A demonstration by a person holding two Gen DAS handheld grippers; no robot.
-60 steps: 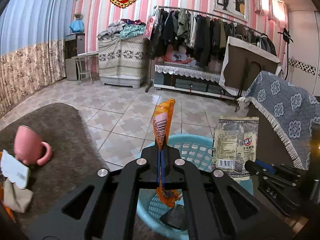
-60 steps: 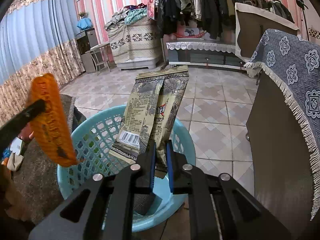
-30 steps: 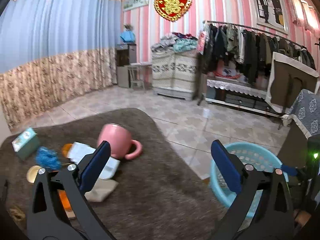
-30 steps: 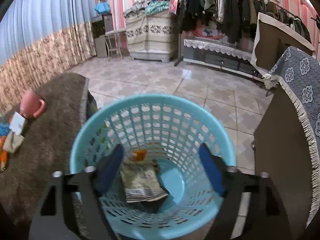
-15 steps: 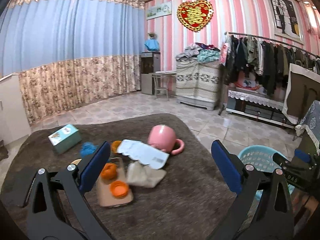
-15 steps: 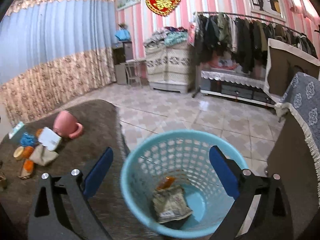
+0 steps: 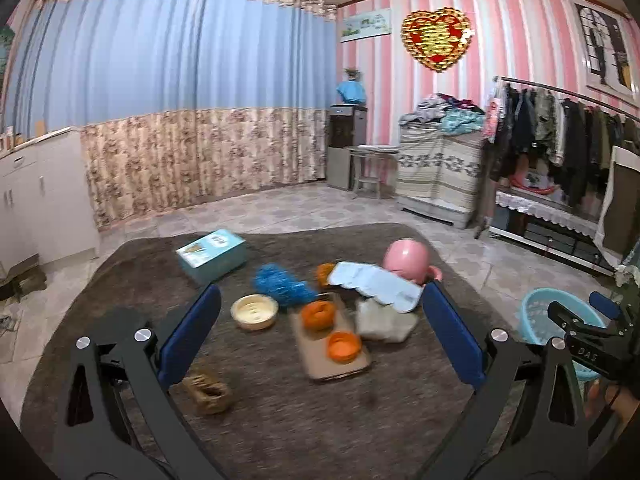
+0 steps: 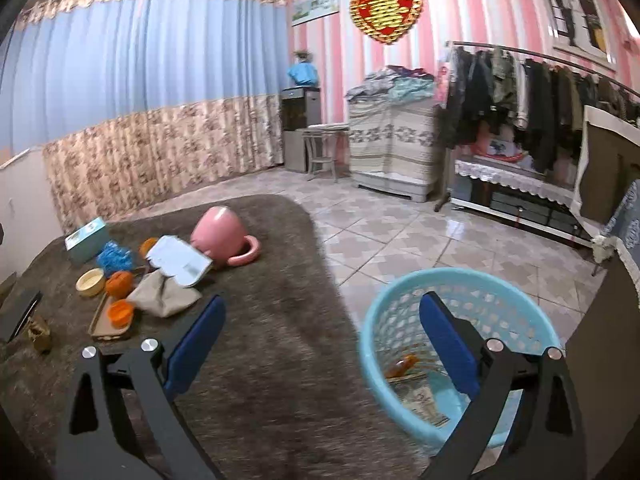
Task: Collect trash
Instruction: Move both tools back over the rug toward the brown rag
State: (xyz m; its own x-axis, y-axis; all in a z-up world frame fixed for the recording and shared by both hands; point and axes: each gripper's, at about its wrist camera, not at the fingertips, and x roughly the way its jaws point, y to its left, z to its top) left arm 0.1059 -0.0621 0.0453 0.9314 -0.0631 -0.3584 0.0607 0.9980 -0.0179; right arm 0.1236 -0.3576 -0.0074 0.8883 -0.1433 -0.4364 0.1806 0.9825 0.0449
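Both grippers are open and empty. My left gripper (image 7: 320, 340) hovers over the brown table facing a cluster of items: a blue crumpled wad (image 7: 282, 284), orange peels (image 7: 318, 314), a cardboard tray (image 7: 332, 348), a crumpled beige paper (image 7: 384, 320), a white-blue packet (image 7: 376, 282) and a brown scrap (image 7: 208, 394). My right gripper (image 8: 320, 348) hangs at the table's right edge, its right finger over the light blue basket (image 8: 400, 312). An orange wrapper (image 8: 402, 364) and a printed snack bag (image 8: 420, 398) lie inside the basket.
A pink mug (image 7: 406, 260) lies on its side at the table's far edge. A teal box (image 7: 212, 256) and a cream bowl (image 7: 255, 311) sit on the table. A dark cabinet (image 8: 612, 360) stands right of the basket. Tiled floor and a clothes rack (image 8: 540, 92) lie beyond.
Both grippers opened and dropped the orange wrapper and snack bag into the basket. Both then swung left, the left one over the table's clutter.
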